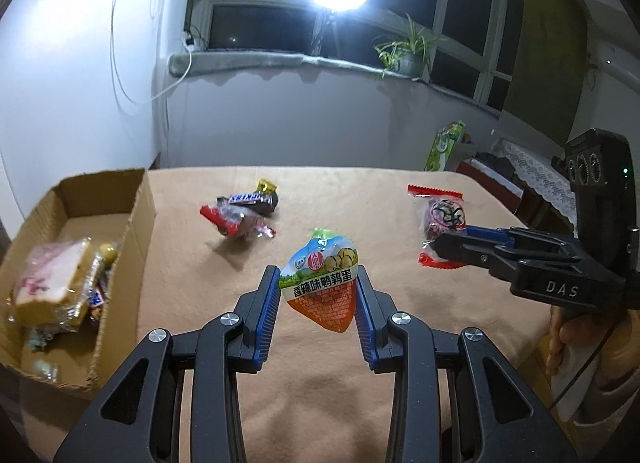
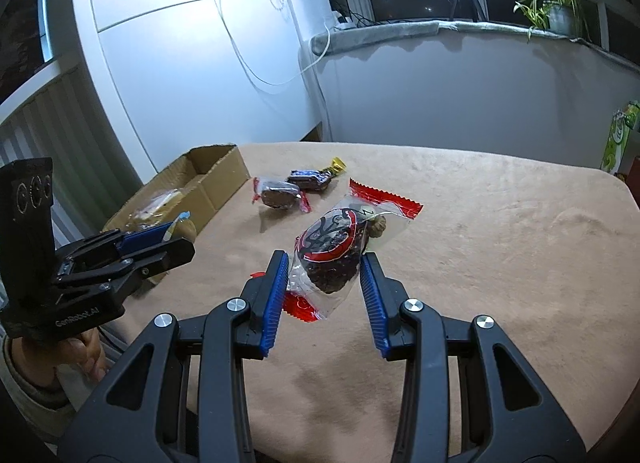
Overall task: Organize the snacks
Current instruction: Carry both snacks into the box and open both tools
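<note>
While your left gripper (image 1: 318, 295) clamps the glossy orange-and-green egg-snack pouch (image 1: 320, 283) above the tan tablecloth (image 1: 400, 191), your right gripper (image 2: 324, 283) grips the clear red-ended cake packet (image 2: 336, 251). Two dark wrapped chocolates (image 1: 240, 211) lie beyond, near the open cardboard box (image 1: 136, 215) of snacks at left.

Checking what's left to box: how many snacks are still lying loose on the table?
2: a Snickers bar and a red-ended chocolate pack, together mid-table. Two more are held in the grippers; none appears hidden.
</note>
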